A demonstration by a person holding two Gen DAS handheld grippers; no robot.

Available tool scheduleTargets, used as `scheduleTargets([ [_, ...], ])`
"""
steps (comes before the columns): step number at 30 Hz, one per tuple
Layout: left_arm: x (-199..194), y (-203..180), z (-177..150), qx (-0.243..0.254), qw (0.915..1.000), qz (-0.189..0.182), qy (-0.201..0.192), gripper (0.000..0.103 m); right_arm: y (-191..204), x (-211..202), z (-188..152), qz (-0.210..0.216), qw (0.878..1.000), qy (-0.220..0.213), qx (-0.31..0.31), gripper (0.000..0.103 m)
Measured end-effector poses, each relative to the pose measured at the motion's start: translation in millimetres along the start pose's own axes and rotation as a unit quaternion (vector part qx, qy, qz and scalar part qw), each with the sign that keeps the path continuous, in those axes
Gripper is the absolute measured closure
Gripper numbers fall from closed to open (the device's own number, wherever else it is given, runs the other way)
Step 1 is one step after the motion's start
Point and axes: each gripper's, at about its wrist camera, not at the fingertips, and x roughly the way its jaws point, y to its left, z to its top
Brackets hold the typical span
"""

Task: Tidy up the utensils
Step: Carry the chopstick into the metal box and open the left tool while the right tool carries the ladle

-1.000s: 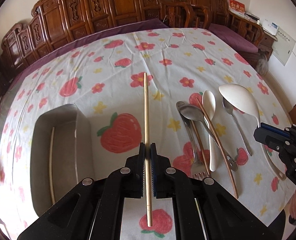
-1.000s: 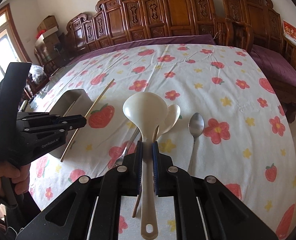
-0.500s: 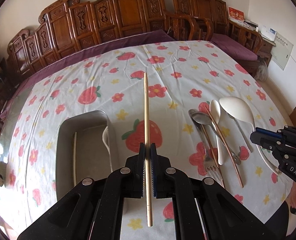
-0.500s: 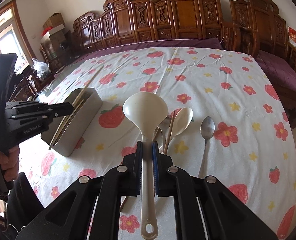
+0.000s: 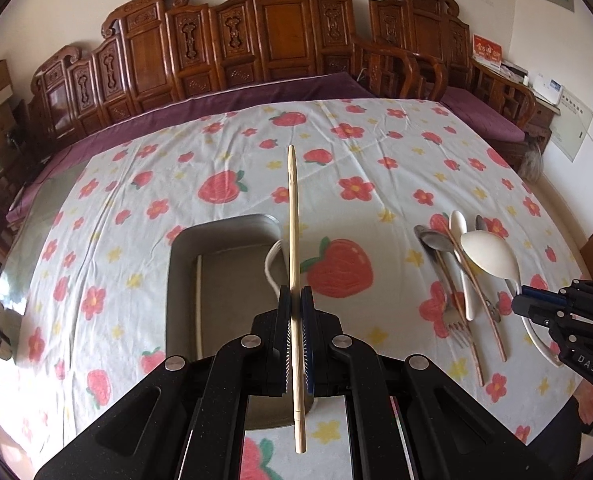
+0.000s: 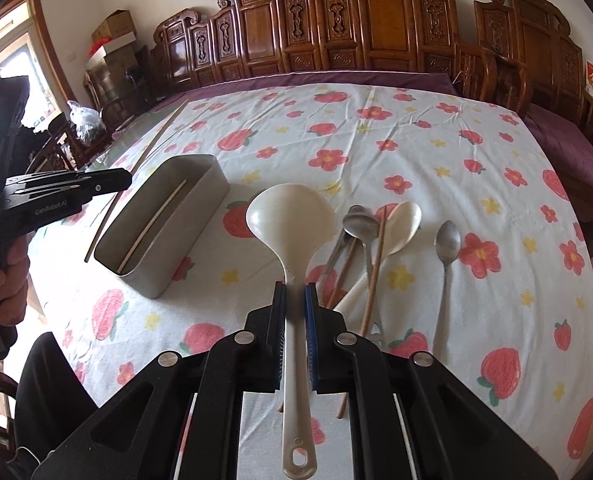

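The left gripper point(image 5: 295, 312) is pinching a single pale wooden chopstick point(image 5: 294, 264) near its thick end. The stick's long axis runs straight ahead along the fingers, its thin tip pointing away toward the carved wooden chairs point(image 5: 264, 40), above the right-hand wall of the grey rectangular metal tin point(image 5: 184, 248) on the strawberry-print worktop point(image 5: 376, 168). Another pale chopstick point(image 5: 197, 292) lies lengthwise inside the tin. The right gripper point(image 6: 295, 304) is clamped on the handle of a cream plastic ladle point(image 6: 290, 220), bowl forward and handle end trailing back toward the camera. Just right of it, a cream spoon point(image 6: 402, 222), metal spoons point(image 6: 447, 242) and reddish chopsticks point(image 6: 374, 276) lie on the cloth, roughly parallel.
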Motion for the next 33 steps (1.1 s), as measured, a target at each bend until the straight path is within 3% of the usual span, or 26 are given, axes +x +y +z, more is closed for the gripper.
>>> scheduleTargets([
  [14, 23.9, 56.6, -15.2, -0.038, 0.9989, 0.020, 0.018, 0.098, 64.8, 10.3, 12.7, 0.030, 0.999, 0.000, -0.020, 0.092],
  [29, 51.6, 82.0, -27.0, -0.057, 0.9979, -0.002, 0.030, 0.098, 96.4, 27.6, 22.2, 0.037, 0.999, 0.010, -0.025, 0.092],
  [33, 47.3, 88.2, -27.8, -0.062, 0.9977, -0.008, 0.025, 0.094, 107.4, 36.1, 28.5, 0.037, 0.999, 0.012, -0.029, 0.092],
])
